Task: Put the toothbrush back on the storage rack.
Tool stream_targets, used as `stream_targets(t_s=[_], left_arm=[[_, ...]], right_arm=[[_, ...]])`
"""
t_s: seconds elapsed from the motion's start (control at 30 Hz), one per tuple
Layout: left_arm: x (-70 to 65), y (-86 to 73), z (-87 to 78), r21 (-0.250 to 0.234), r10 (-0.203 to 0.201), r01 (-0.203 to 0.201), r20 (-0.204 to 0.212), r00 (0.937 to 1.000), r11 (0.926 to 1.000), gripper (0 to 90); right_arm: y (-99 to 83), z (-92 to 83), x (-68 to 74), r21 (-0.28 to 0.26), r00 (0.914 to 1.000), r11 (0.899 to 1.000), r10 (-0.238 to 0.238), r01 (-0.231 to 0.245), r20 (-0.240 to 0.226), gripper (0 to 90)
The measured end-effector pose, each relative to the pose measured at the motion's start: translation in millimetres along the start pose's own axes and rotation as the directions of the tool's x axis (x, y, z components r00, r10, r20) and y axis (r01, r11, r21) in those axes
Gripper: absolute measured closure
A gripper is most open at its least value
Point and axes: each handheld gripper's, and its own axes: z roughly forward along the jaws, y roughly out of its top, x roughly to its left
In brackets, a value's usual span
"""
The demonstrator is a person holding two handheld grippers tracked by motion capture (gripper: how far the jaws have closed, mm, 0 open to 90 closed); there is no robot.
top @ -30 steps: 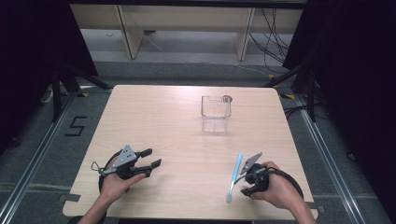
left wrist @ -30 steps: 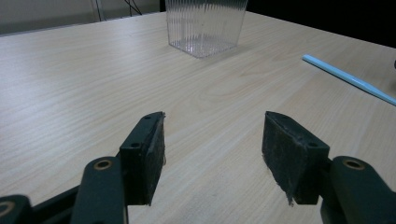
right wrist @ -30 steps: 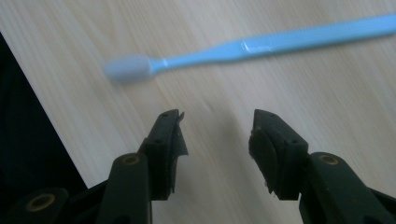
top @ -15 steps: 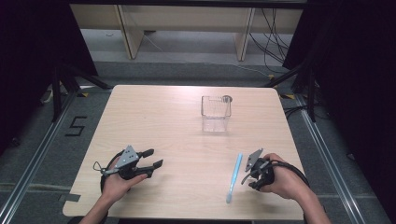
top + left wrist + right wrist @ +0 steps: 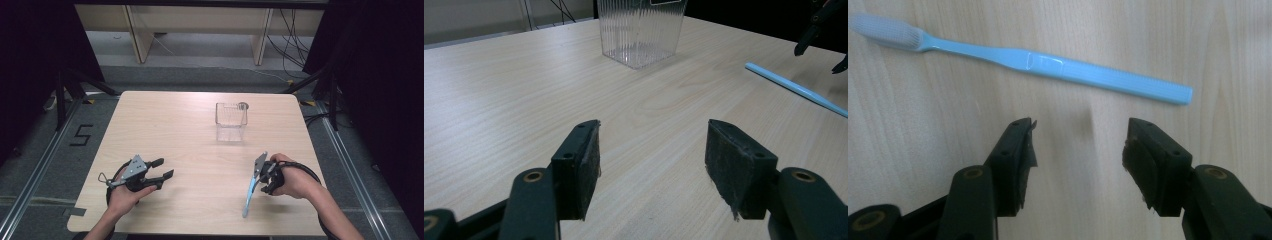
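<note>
The blue toothbrush is lying flat on the wooden table, near the front right, with its bristle end toward the person and its handle pointing away toward the clear ribbed plastic cup. The right gripper is sitting just beside the handle on its right, not touching it. Its jaws have just been opening, and in the right gripper view they are standing wide apart with only bare wood between them and the toothbrush lying crosswise just beyond the tips. To my eye that looks like a brush set down or about to be taken up; which, I cannot tell.

The left gripper is resting at the front left, well apart from the brush, jaws likewise spread and empty, seemingly parked out of the way.

The cup is standing upright toward the far right edge. Open tabletop is stretching between brush and cup, so nothing is blocking a path there. The brush's bristle end is lying near the table's front edge.
</note>
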Motion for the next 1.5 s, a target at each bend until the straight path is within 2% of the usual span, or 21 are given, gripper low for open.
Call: stream_targets(t_s=[0.07, 0.17, 0.23, 0.43, 0.47, 0.53, 0.6, 0.67, 0.73, 0.8, 0.83, 0.93, 0.97, 1.0, 1.1, 1.17, 1.23, 1.37, 1.43, 1.47, 1.5], left_arm=[[0.1, 0.0, 0.2, 0.001, 0.000, 0.000, 0.000, 1.0000, 1.0000, 38.5], [-0.5, 0.4, 0.4, -0.001, -0.003, 0.003, 0.001, 1.0000, 1.0000, 38.5], [-0.8, 0.7, -0.3, 0.008, -0.001, 0.001, -0.005, 1.0000, 1.0000, 38.5], [-0.2, 0.2, -0.3, 0.009, -0.001, 0.001, -0.003, 1.0000, 1.0000, 38.4], [-0.1, 0.0, 0.3, 0.001, -0.003, 0.003, 0.003, 1.0000, 1.0000, 38.4], [-0.3, 0.3, 0.1, 0.001, -0.004, 0.004, 0.001, 1.0000, 1.0000, 38.4], [-0.2, 0.6, -0.7, 0.010, -0.004, 0.004, -0.004, 1.0000, 0.9999, 38.4], [-0.1, 0.5, -0.7, 0.009, -0.006, 0.006, -0.004, 1.0000, 0.9999, 38.4], [0.3, 0.4, -0.7, 0.008, -0.006, 0.006, -0.005, 1.0000, 1.0000, 38.3], [0.5, 0.4, -0.7, 0.008, -0.006, 0.006, -0.006, 1.0000, 1.0000, 38.3], [0.6, 0.4, -0.7, 0.007, -0.006, 0.006, -0.006, 1.0000, 1.0000, 38.3], [0.2, 0.7, -0.8, 0.006, -0.007, 0.007, -0.005, 1.0000, 1.0000, 38.3], [0.1, 0.8, -0.8, 0.006, -0.007, 0.007, -0.005, 1.0000, 1.0000, 38.3], [0.2, 0.7, -0.7, 0.006, -0.007, 0.007, -0.005, 1.0000, 1.0000, 38.3], [0.2, 0.5, -0.4, 0.007, -0.007, 0.007, -0.005, 1.0000, 1.0000, 38.3], [0.2, 0.5, -0.4, 0.007, -0.007, 0.007, -0.004, 1.0000, 1.0000, 38.3], [0.3, 0.7, -0.4, 0.006, -0.007, 0.007, -0.005, 1.0000, 1.0000, 38.3], [0.4, 0.4, -0.5, 0.007, -0.007, 0.007, -0.005, 1.0000, 1.0000, 38.2], [0.7, 0.3, -0.3, 0.009, -0.006, 0.006, -0.004, 1.0000, 0.9999, 38.2], [0.7, 0.3, -0.3, 0.009, -0.006, 0.006, -0.004, 1.0000, 0.9999, 38.2], [0.8, 0.1, -0.2, 0.010, -0.006, 0.006, -0.002, 1.0000, 0.9999, 38.2]], right_arm=[[1.4, -0.1, 1.9, 0.016, 0.9993, 0.999, 0.037, -0.037, -0.004, 43.6], [8.6, 1.9, -0.6, 0.011, 0.9994, 0.999, -0.034, 0.034, -0.003, 42.3], [9.5, 2.1, 1.1, 0.016, 0.9999, 1.000, -0.004, 0.004, -0.012, 42.3], [16.6, 7.1, 0.4, 0.019, 0.9977, 0.998, -0.064, 0.064, -0.022, 41.3], [18.5, 9.2, -2.9, -0.011, 0.9916, 0.992, -0.128, 0.128, -0.021, 41.2], [20.0, 8.5, -0.8, 0.017, 0.9950, 0.995, -0.097, 0.097, -0.022, 41.2], [23.7, 9.8, -3.5, -0.011, 0.9863, 0.987, -0.163, 0.163, -0.020, 41.2], [24.2, 8.7, -1.7, 0.001, 0.9894, 0.989, -0.145, 0.145, -0.013, 41.3], [27.6, 9.7, -2.8, -0.013, 0.9823, 0.982, -0.186, 0.186, -0.019, 41.3], [27.9, 8.9, 0.3, 0.011, 0.9890, 0.989, -0.146, 0.146, -0.023, 41.4], [29.4, 10.3, -2.2, -0.010, 0.9804, 0.981, -0.195, 0.195, -0.025, 41.4], [29.9, 10.2, 0.1, 0.005, 0.9842, 0.984, -0.175, 0.175, -0.026, 41.4], [31.5, 11.5, -1.9, -0.008, 0.9734, 0.974, -0.226, 0.226, -0.036, 41.4], [31.5, 10.8, 0.5, 0.010, 0.9799, 0.980, -0.197, 0.197, -0.033, 41.4], [32.5, 11.7, -1.0, 0.007, 0.9747, 0.975, -0.221, 0.221, -0.036, 41.6], [32.6, 10.3, 2.2, 0.030, 0.9837, 0.984, -0.175, 0.176, -0.042, 41.8], [34.8, 11.3, -0.4, 0.017, 0.9715, 0.972, -0.234, 0.235, -0.038, 42.1], [34.9, 12.0, 4.4, 0.043, 0.9762, 0.976, -0.210, 0.212, -0.054, 43.9], [36.8, 13.9, 2.4, 0.030, 0.9615, 0.962, -0.268, 0.270, -0.063, 44.5], [35.7, 13.4, 5.7, 0.044, 0.9733, 0.974, -0.220, 0.223, -0.065, 44.6], [36.2, 13.9, 5.7, 0.042, 0.9715, 0.972, -0.227, 0.230, -0.068, 44.8]])
